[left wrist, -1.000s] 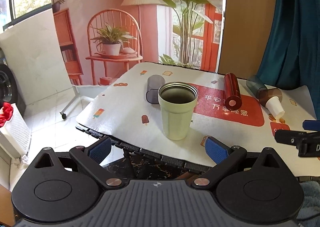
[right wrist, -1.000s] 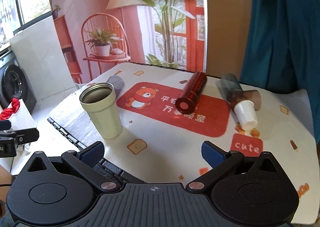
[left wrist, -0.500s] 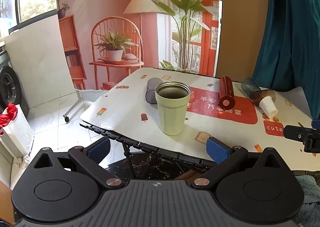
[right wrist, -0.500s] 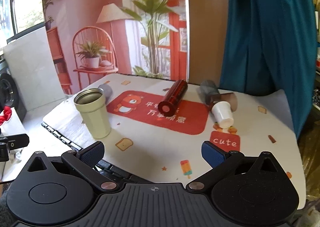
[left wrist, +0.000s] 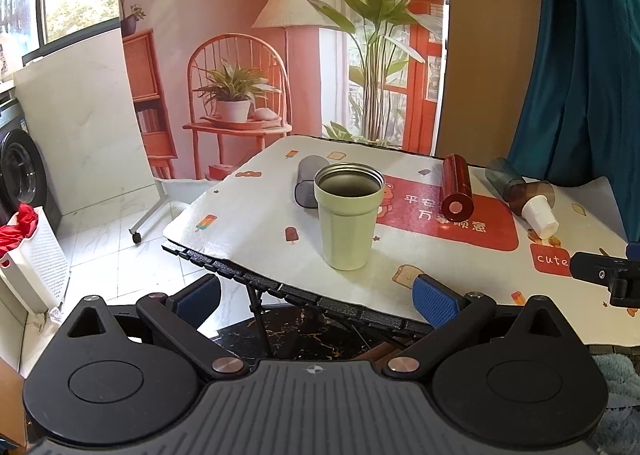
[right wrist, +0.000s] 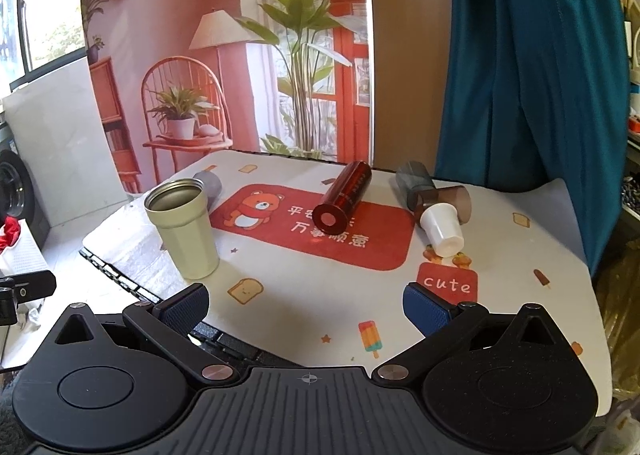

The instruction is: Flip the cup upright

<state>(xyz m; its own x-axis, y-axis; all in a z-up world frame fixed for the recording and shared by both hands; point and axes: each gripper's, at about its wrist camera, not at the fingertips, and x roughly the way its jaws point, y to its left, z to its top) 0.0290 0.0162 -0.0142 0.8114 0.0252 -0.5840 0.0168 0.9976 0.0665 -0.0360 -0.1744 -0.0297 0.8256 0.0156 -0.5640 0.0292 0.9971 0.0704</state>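
A pale green cup [left wrist: 347, 217] with a metal rim stands upright, mouth up, near the table's left front edge; it also shows in the right wrist view [right wrist: 182, 229]. My left gripper [left wrist: 316, 301] is open and empty, held off the table's front edge below the cup. My right gripper [right wrist: 306, 307] is open and empty, over the table's front part, to the right of the cup. Neither gripper touches the cup.
A dark grey cup [left wrist: 308, 183] lies on its side behind the green cup. A red cylinder [right wrist: 344, 197] lies on the red bear mat [right wrist: 384, 251]. A stack of brown, grey and white cups [right wrist: 438, 211] lies at the right. A teal curtain [right wrist: 532, 67] hangs behind.
Both grippers have drawn back and away from the table, so the cup looks smaller and farther. The cup has stayed upright in the same place.
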